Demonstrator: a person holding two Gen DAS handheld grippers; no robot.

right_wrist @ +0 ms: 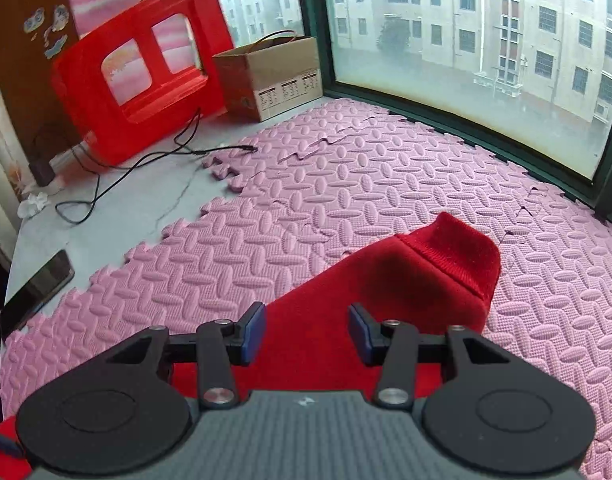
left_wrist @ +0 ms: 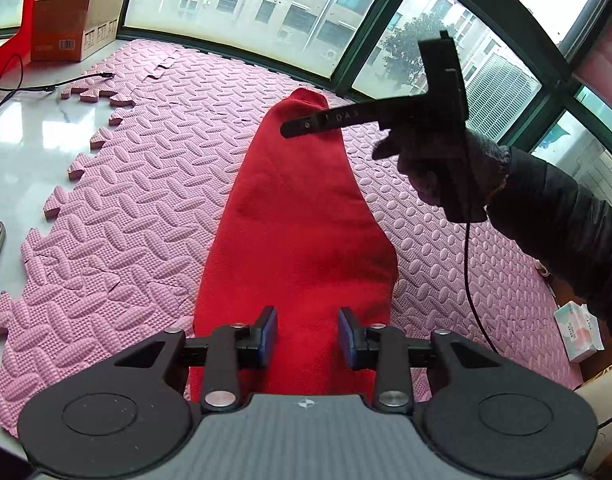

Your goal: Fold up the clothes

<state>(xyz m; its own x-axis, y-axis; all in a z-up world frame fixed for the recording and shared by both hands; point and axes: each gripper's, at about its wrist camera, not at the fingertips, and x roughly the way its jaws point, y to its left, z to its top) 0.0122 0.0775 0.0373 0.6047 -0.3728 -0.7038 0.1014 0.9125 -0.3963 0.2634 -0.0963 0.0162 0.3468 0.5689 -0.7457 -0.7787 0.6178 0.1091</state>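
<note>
- Pink foam mats (left_wrist: 154, 184) are laid as interlocking tiles over a pale stone floor beside a window; a soft work surface for folding is thereby given.
- Nearest the red garment's (left_wrist: 298, 248) close end, the left gripper (left_wrist: 307, 338) is held just above the cloth, its blue pads parted wide with nothing between them; whether the cloth is touched cannot be told.
- On the mat, the garment is laid out as one long, narrow strip running away toward the window, apparently already folded lengthwise.
- Over the garment's far half, the right gripper (right_wrist: 306, 330) is held, its pads likewise wide apart and empty, probably so that the far end can be taken.
- At the garment's far end, a ribbed band (right_wrist: 449, 252) is seen turned up from the mat.
- Left of the garment, off the mat, a dark phone (right_wrist: 38, 288) is left on the bare floor.
- Beyond the garment, a black cable (right_wrist: 146, 160), a cardboard box (right_wrist: 270, 76) and a red plastic stool (right_wrist: 146, 68) are kept toward the window, clear of the work.
</note>
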